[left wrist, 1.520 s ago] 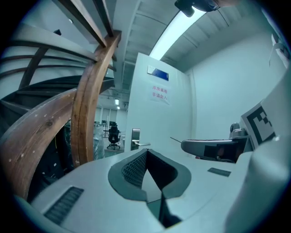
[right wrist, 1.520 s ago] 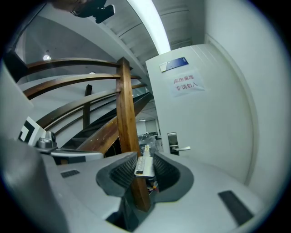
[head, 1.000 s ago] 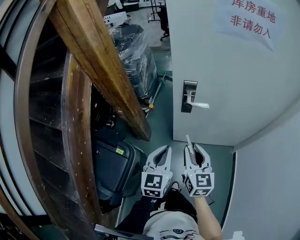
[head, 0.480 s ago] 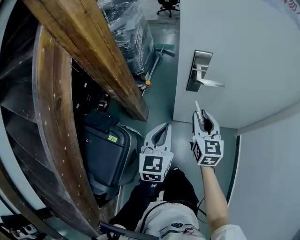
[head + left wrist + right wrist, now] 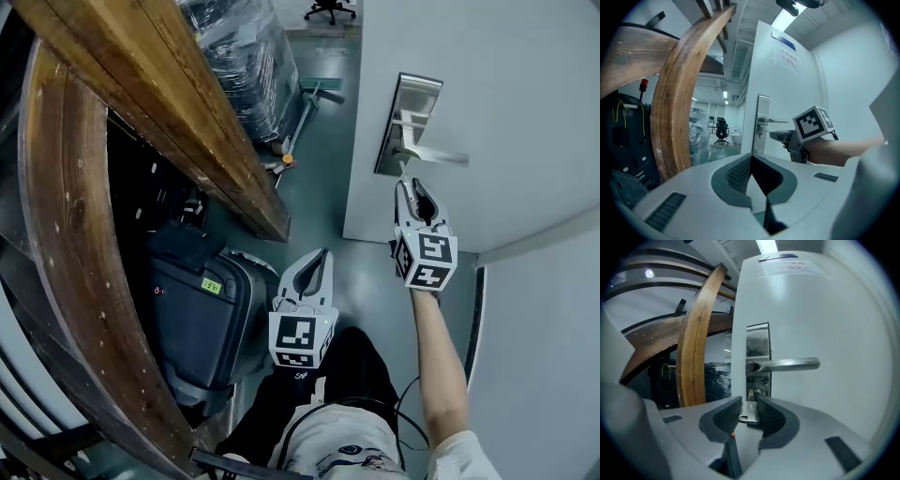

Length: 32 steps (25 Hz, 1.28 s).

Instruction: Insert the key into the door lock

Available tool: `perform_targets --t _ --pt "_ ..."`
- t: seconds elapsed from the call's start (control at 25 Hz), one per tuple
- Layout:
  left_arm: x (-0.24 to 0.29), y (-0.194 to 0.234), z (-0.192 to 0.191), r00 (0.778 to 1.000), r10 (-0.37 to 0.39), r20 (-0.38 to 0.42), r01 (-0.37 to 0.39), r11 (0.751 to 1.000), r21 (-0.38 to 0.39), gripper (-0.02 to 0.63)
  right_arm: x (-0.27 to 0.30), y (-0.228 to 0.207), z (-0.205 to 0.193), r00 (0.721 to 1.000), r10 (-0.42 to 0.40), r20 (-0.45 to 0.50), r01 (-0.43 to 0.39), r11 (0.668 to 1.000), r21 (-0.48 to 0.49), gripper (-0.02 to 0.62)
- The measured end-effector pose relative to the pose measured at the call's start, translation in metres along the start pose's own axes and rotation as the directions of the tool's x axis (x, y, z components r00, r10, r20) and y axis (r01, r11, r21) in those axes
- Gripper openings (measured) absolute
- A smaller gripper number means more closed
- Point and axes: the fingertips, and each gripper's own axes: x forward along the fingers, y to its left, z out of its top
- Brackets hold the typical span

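In the head view, my right hand-held gripper (image 5: 410, 186) is up at the door (image 5: 534, 122). Its tips are just under the lever handle (image 5: 436, 155) of the door lock (image 5: 410, 112). The key (image 5: 403, 172) sticks out from the tips toward the lock plate. My left hand-held gripper (image 5: 320, 262) hangs low over the floor, well apart from the door.

In the left gripper view, the two pads of this gripper meet at their tips and nothing is between them, so it is closed and empty. It has no part in this step. I think it is best to keep it away from the door.

In the right gripper view, the jaws are pressed on the flat head of the key (image 5: 748, 412). The blade points at the keyhole (image 5: 754, 392), which sits below the lever handle on the plate. The tip looks very near the keyhole, but I cannot tell whether it has entered.

For this step I would first bring the blade exactly in line with the slot. Then I would push straight along the blade, slowly and without tilting. The pads hold only a small flat head, so I judge that a sideways push could make the key turn in the grip. I would also stay below the handle so as not to knock it.
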Motion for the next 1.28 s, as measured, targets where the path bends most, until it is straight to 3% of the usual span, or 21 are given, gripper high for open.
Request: perform_targets --t 1.12,1.28 --pt "0.023 0.018 -0.019 1.000 0.012 -0.026 -0.012 1.000 -0.023 0.005 0.037 -0.015 -0.012 0.999 0.005 -0.042 -0.005 1.000 -0.007 0.118" --pt "0.024 0.018 -0.020 0.999 0.013 -0.033 -0.014 1.000 -0.026 0.005 0.040 -0.013 -0.014 0.996 -0.046 -0.075 0.046 0.999 0.000 0.118"
